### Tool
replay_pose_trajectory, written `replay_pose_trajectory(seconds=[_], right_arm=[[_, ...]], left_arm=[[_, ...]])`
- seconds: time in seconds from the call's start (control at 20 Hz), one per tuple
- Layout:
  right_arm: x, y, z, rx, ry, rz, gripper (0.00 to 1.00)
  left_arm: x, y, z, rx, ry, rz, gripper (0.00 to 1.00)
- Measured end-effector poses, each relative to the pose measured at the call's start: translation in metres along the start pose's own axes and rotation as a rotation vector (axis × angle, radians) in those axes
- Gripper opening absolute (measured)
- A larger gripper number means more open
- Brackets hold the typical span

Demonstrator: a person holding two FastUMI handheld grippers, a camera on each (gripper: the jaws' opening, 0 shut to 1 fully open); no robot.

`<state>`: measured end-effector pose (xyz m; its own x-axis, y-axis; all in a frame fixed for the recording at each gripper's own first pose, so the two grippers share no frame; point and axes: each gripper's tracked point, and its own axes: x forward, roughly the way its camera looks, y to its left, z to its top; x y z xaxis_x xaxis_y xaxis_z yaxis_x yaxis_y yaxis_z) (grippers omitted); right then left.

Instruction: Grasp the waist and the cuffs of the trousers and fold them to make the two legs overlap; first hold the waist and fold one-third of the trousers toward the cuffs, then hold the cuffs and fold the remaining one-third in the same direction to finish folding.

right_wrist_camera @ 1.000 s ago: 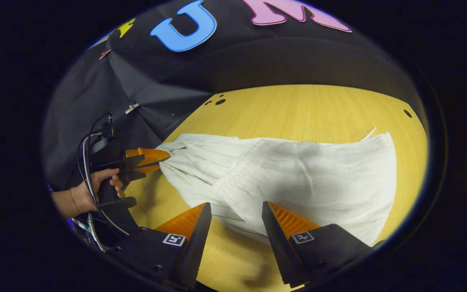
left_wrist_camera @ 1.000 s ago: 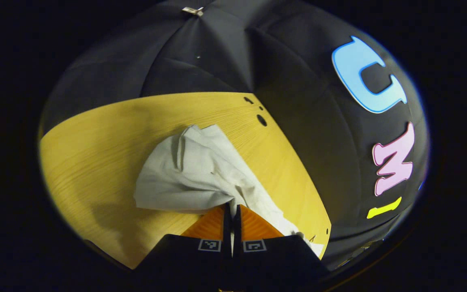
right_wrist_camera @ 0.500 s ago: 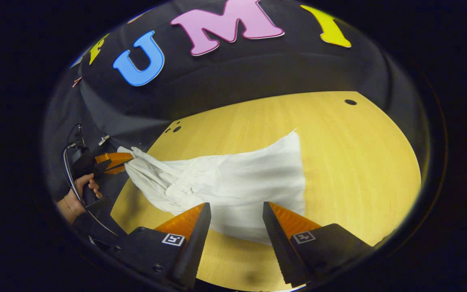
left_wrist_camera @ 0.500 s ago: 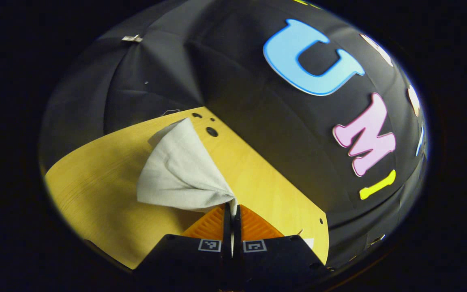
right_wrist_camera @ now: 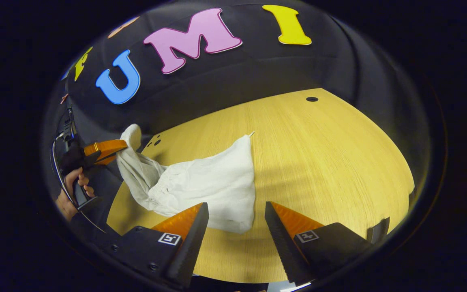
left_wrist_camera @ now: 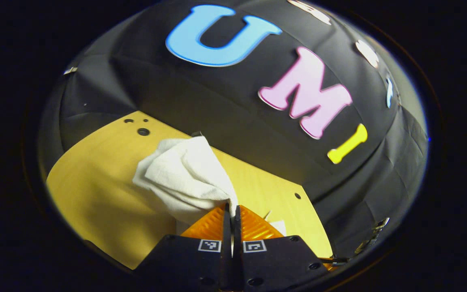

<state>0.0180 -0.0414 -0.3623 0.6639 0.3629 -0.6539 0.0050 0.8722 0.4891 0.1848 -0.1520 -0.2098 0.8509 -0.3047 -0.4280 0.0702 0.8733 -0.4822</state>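
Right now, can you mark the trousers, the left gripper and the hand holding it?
trousers [right_wrist_camera: 213, 182], right gripper view, on the broad flat cloth lying on the table.
left gripper [right_wrist_camera: 124, 145], right gripper view, at its fingertips, pinching the cloth.
hand [right_wrist_camera: 68, 194], right gripper view, on the fingers around the handle.

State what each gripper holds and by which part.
The left gripper pinches the white trousers at one bunched end; waist or cuffs cannot be told. The right gripper is open, holding nothing.
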Motion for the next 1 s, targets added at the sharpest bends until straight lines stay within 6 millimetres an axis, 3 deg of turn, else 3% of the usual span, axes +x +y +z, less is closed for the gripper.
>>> replay_pose_trajectory(seconds=[0.15, 0.3, 0.55, 0.65, 0.75, 0.8, 0.85, 1.0], right_arm=[[-0.006, -0.017, 0.000, 0.015, -0.005, -0.024, 0.87], [-0.009, -0.036, 0.002, 0.039, -0.008, -0.049, 0.87], [-0.010, -0.062, 0.001, 0.064, -0.007, -0.075, 0.87], [-0.005, -0.069, 0.003, 0.075, -0.002, -0.076, 0.87], [0.001, -0.071, 0.003, 0.077, 0.005, -0.072, 0.87], [0.006, -0.071, 0.004, 0.072, 0.010, -0.066, 0.87], [0.009, -0.070, 0.006, 0.065, 0.014, -0.058, 0.87], [0.016, -0.061, 0.016, 0.050, 0.018, -0.030, 0.87]], left_arm=[[0.009, -0.039, -0.035, 0.101, 0.083, -0.038, 0.05], [0.027, -0.058, -0.086, 0.217, 0.169, -0.050, 0.05], [0.039, -0.066, -0.157, 0.355, 0.310, -0.082, 0.07], [0.034, -0.073, -0.185, 0.327, 0.377, -0.138, 0.16], [0.022, -0.079, -0.210, 0.292, 0.440, -0.177, 0.41], [0.015, -0.081, -0.211, 0.278, 0.454, -0.193, 0.43], [0.007, -0.084, -0.209, 0.269, 0.454, -0.202, 0.68], [-0.007, -0.095, -0.210, 0.266, 0.422, -0.233, 0.81]])
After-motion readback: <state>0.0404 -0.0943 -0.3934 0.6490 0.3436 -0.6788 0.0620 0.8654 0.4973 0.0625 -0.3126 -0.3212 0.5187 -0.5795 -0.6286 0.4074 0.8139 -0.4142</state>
